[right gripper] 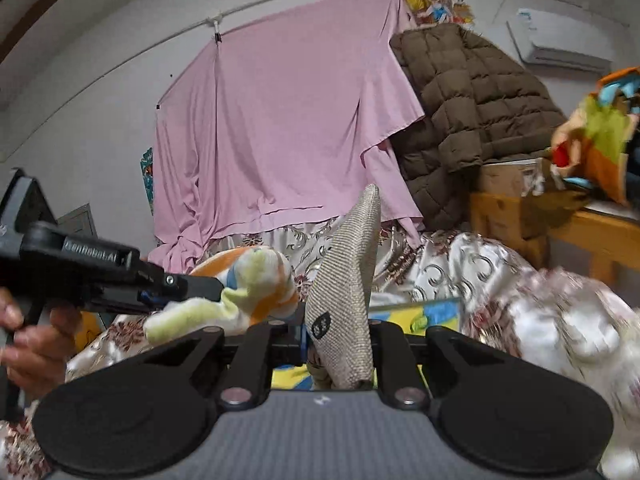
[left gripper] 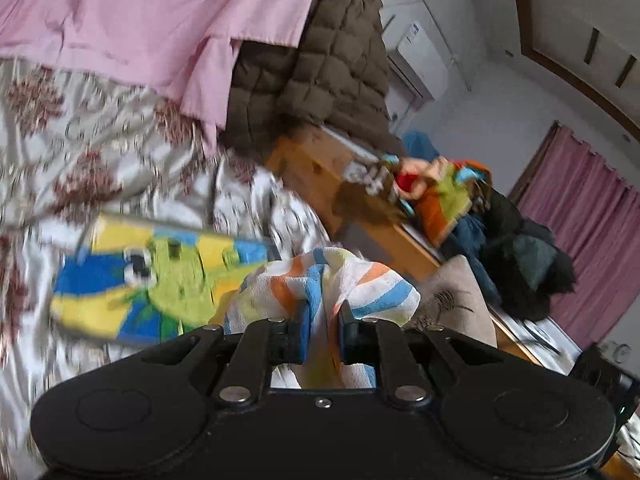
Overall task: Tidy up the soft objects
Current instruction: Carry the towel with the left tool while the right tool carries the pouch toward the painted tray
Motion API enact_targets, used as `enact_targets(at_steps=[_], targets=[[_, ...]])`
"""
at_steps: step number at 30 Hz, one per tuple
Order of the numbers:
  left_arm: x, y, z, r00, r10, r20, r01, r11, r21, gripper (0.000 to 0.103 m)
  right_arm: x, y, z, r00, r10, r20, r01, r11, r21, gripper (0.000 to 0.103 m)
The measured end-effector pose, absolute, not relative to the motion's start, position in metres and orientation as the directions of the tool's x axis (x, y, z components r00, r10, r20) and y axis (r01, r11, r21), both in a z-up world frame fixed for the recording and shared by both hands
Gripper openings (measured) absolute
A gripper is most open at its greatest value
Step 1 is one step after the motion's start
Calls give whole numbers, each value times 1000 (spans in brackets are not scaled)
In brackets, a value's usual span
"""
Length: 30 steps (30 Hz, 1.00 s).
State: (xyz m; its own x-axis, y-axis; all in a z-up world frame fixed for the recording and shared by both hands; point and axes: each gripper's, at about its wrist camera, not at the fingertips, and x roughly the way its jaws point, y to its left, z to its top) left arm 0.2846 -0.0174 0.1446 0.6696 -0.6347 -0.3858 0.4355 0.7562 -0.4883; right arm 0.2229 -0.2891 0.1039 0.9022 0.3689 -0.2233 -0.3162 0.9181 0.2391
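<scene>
The left gripper (left gripper: 323,330) pinches a striped towel (left gripper: 324,280) in narrow fingers above the bed (left gripper: 100,128); the right gripper (right gripper: 340,340) clamps a beige woven pillow (right gripper: 348,280) upright near the bed's edge.

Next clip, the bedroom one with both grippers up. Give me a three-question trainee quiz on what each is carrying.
1. True or false: the left gripper is shut on the striped towel.
2. What does the right gripper hold? A) brown quilted jacket B) beige woven cushion C) pink sheet
3. Fill in: a blue, yellow and green cartoon towel lies on the ____.

Key: 1 true. 2 B, the beige woven cushion. 3 bed, on its floral bedspread.
</scene>
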Motion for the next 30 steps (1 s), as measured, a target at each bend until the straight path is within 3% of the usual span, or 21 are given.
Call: enact_targets(at_steps=[4, 13, 25, 30], targets=[[342, -31, 131, 706, -599, -379, 417, 783, -461, 14, 305, -288, 93, 882, 372, -289, -292, 913, 286, 17], [455, -39, 51, 732, -507, -455, 300, 840, -453, 14, 419, -280, 43, 824, 374, -426, -249, 914, 321, 17], [486, -56, -11, 708, -417, -570, 252, 903, -347, 15, 441, -287, -4, 776, 321, -543, -187, 939, 288, 18], [483, -68, -20, 695, -388, -605, 258, 921, -293, 17, 437, -295, -4, 773, 308, -554, -161, 941, 298, 26]])
